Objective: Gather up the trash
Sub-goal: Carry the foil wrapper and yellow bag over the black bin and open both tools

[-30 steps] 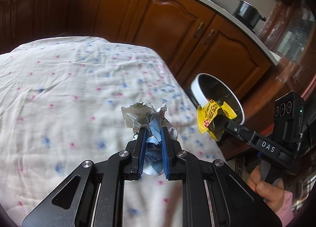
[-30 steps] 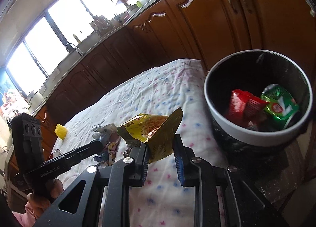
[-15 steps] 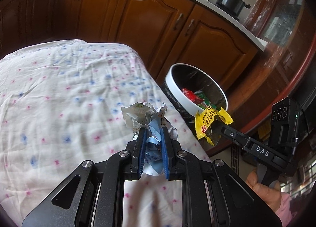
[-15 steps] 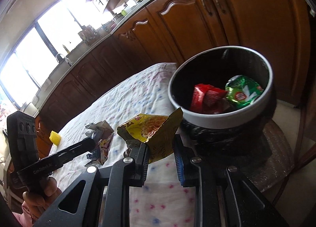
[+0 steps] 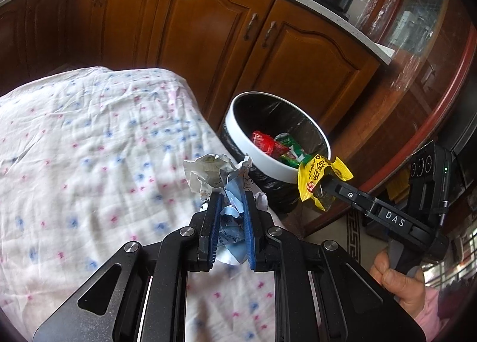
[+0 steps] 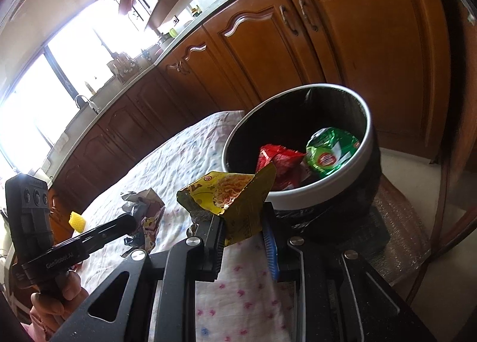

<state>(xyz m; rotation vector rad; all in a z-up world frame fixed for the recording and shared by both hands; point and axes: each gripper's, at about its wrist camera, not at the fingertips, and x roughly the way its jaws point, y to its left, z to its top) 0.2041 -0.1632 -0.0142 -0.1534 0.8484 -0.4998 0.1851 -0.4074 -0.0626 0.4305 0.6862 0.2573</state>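
Over the edge of the cloth-covered table, beside the bin, I carry trash in both grippers; my right gripper has its fingers drawn in on a yellow noodle wrapper, pinched at its lower part while the torn top flares free above the pads; from the left wrist view that wrapper hangs just at the near rim of the bin, not yet over the opening as far as I can judge; my left gripper is closed tight on a crumpled wad of white and blue paper, which bulges out past the fingertips and sits above the table rather than on it.

Inside the bin lie a red packet and a green packet, so part of the collecting looks done; the two pieces I hold are the step in hand, and I judge both need to travel a little further over the black liner before I let go; the yellow one is nearer, so it would go first.

Left on the table, seen from the right wrist view, is a small yellow object well apart from the bin near the far edge; whether it counts as trash I cannot tell; more may lie outside these views.
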